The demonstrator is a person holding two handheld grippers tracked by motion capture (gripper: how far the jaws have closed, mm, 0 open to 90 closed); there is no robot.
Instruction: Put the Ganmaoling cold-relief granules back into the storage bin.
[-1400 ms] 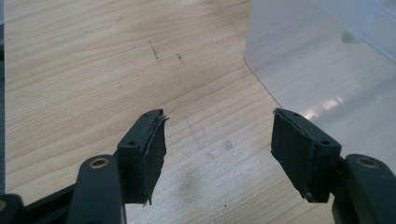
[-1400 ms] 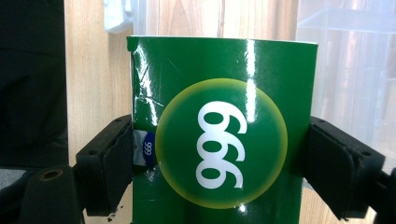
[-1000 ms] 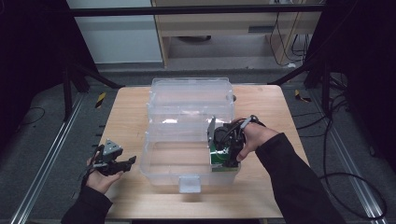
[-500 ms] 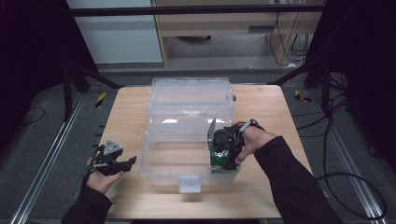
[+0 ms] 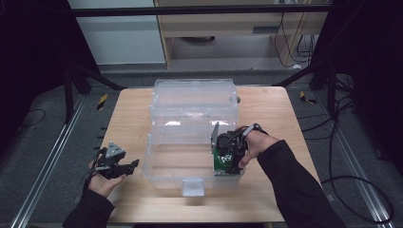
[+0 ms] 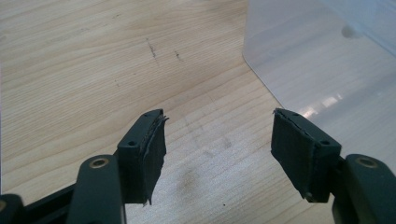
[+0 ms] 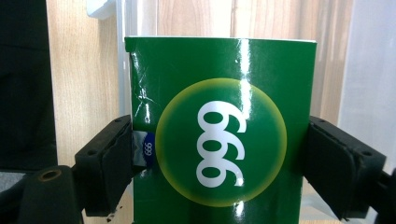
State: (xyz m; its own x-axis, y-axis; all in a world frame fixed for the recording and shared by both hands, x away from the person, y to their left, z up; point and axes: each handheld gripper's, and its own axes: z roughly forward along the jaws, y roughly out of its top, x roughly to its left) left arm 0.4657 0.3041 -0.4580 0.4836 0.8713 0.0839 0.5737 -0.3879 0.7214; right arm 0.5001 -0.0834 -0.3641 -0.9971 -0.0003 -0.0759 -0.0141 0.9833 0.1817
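Two jaws of your right gripper (image 7: 219,154) are clamped on the sides of a green box (image 7: 219,130) printed with white digits in a yellow-rimmed circle, held inside the near right corner of the clear plastic bin (image 5: 157,166), whose lid (image 5: 194,102) stands open behind. Your left gripper (image 6: 219,154) hangs released over the wooden table (image 6: 84,60), nothing between its jaws, with the bin wall just ahead to its right

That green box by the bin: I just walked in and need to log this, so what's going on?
A person holds a gripper in each hand. The right gripper is shut on the green box at the near right corner of the clear bin. The left gripper rests open and empty over the table, left of the bin.
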